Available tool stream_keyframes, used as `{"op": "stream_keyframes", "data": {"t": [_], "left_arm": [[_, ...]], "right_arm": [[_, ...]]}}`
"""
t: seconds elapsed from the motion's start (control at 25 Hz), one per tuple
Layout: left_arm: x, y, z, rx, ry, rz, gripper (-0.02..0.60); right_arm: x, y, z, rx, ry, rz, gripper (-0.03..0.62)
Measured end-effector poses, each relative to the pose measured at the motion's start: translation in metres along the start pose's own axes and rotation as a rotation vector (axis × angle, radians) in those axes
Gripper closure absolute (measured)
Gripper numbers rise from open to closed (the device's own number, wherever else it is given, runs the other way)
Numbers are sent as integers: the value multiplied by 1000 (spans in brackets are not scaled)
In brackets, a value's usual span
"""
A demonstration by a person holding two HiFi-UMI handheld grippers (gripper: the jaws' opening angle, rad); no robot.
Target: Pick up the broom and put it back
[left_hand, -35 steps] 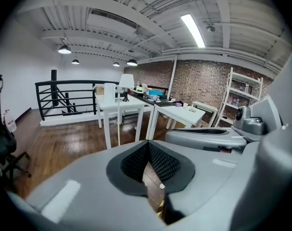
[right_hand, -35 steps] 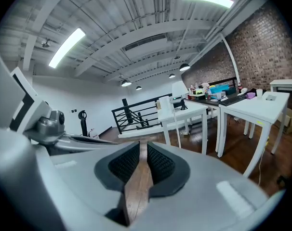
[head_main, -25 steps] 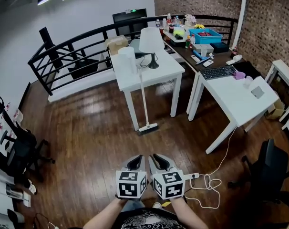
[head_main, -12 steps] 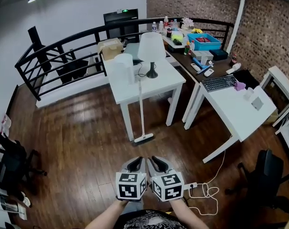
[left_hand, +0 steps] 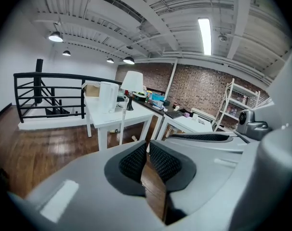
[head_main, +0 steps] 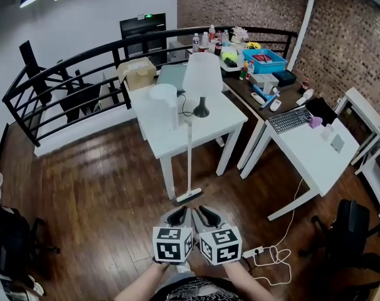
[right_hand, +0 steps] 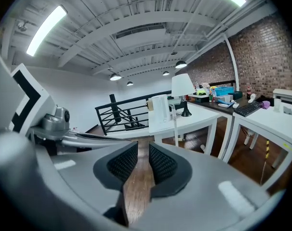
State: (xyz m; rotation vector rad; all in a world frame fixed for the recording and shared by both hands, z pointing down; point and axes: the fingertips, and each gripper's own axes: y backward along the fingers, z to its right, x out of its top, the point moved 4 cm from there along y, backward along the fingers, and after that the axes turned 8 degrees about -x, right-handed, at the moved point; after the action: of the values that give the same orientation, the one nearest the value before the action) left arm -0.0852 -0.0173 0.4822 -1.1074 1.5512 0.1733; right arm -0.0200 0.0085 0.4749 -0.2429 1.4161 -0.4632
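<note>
The broom has a white handle (head_main: 190, 155) that leans against the front edge of the white table (head_main: 177, 142). Its head (head_main: 189, 197) rests on the wooden floor, just ahead of both grippers. The handle also stands ahead in the left gripper view (left_hand: 122, 124) and in the right gripper view (right_hand: 175, 124). My left gripper (head_main: 177, 217) (left_hand: 147, 146) is shut, its pads meeting at the tips with nothing in them. Beside it, my right gripper (head_main: 207, 216) (right_hand: 142, 146) has just been opening; a narrow gap shows only floor between its pads. Neither touches the broom.
A lamp (head_main: 202, 80) and a white cylinder (head_main: 164, 102) stand on the table. To the right is a white desk (head_main: 312, 152) with a keyboard (head_main: 289, 119). A black railing (head_main: 64, 83) runs behind. A power strip with cable (head_main: 265, 253) and a black chair (head_main: 350, 227) are at the right.
The table and broom have come closer and lower in the head view, so the broom head now lies just beyond the grippers. Both grippers stay side by side.
</note>
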Motion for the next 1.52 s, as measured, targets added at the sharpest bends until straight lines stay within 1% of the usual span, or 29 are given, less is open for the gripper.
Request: {"op": "stream_keyframes", "data": {"t": [0.12,0.28,0.4,0.52,0.76,0.92,1.08,1.2,1.32,1.52], "left_arm": [[14,-9,-14,-19,-12,7,551],[23,-16,-25,-28,-2,12,549],[31,-24,-36,-28,-6,13,549],[38,-37,-45,-15,-11,15,548],[59,-80,-64,21,0,12,537],[82,-113,-78,79,10,24,531],[103,-141,-88,133,36,38,526],[111,-158,-97,164,57,37,526],[115,-174,-102,182,76,31,526],[113,-198,-112,204,101,20,526]], "right_arm": [[12,-16,-1,-20,10,11,525],[21,-34,1,-30,4,14,525],[31,-48,3,-28,1,32,509],[35,-65,10,-20,4,36,507],[50,-110,41,27,-4,38,507],[72,-147,65,88,-13,56,507],[92,-182,84,138,14,66,507],[101,-207,95,177,21,64,504],[107,-229,109,199,28,62,470],[101,-266,123,239,53,35,450]]}}
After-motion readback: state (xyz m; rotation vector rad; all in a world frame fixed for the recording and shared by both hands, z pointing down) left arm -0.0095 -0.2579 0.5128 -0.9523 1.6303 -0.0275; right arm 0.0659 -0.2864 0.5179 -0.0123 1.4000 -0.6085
